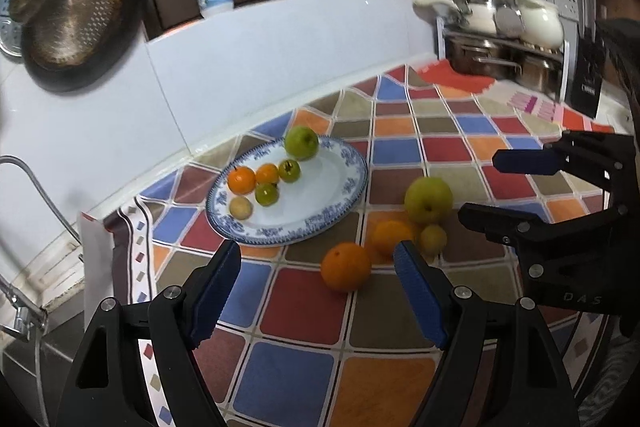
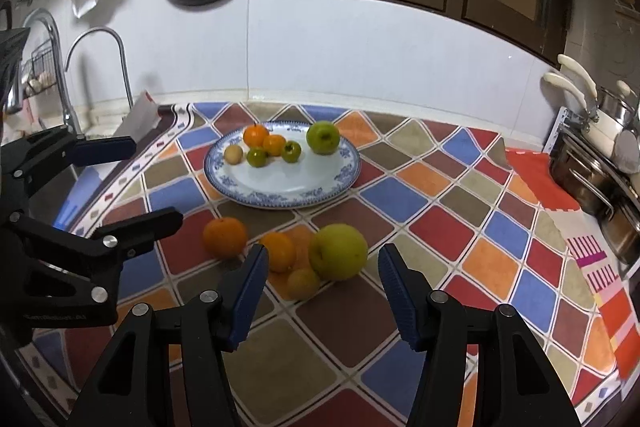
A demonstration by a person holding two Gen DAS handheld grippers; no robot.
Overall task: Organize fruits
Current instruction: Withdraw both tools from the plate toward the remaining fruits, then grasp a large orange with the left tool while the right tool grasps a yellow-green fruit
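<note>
Meanwhile both grippers hung over the checkered cloth (image 2: 440, 187), jaws spread, nothing btwn them. Left gripper (image 1: 318, 291) sat near a loose orange (image 1: 346, 271); right gripper (image 2: 322, 293) near the big green apple (image 2: 338, 251) w/ a smaller orange (image 2: 278, 251) beside it. Blue-rimmed plate (image 2: 280, 201) farther back held six fruits, incl. a green apple (image 2: 323, 137).

You see a cloth (image 2: 400, 195) with a pattern of red, blue, orange and brown diamonds. The plate (image 2: 340, 183) is white with a blue flower rim. On it sit orange, green and yellow fruits. Off the plate lie two orange oranges (image 2: 225, 237), a big yellow-green apple (image 2: 338, 251) and a small yellow fruit (image 2: 303, 283). Your grippers (image 2: 322, 293) are black with blue pads (image 2: 249, 291).
</note>
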